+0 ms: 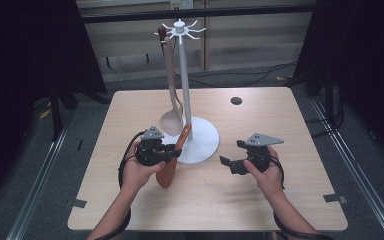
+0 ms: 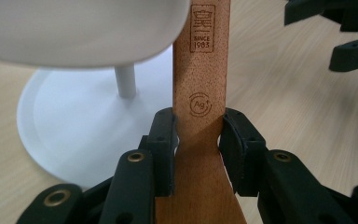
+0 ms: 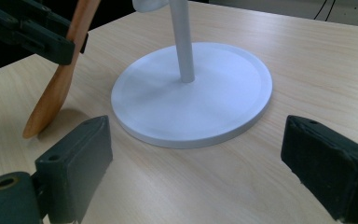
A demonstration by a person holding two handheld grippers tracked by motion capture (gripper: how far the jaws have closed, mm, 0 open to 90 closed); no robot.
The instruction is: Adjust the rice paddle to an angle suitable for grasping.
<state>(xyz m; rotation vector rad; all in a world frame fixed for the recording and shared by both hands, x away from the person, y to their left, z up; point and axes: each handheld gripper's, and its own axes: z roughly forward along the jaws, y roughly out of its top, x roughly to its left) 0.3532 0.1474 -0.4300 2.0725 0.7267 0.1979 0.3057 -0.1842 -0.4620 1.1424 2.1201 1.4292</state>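
A lab or test room, not a home. Bare pale wood counter [image 1: 280, 200] in the middle of grey floor [image 1: 45, 200], metal rails [image 1: 37, 185] along it left and right. Black curtains [image 1: 25, 50] hung on both sides, dark frame bar [image 1: 195, 12] across the far top. Loose cables [image 1: 240, 77] on the far floor by a plain panelled wall [image 1: 260, 40]. Tape marks [image 1: 77, 203] at the near counter corners. Black tongs [image 1: 172, 152] with a grey tracking plate and trailing cable in each hand, staged beside a lone white stand [image 1: 200, 142].
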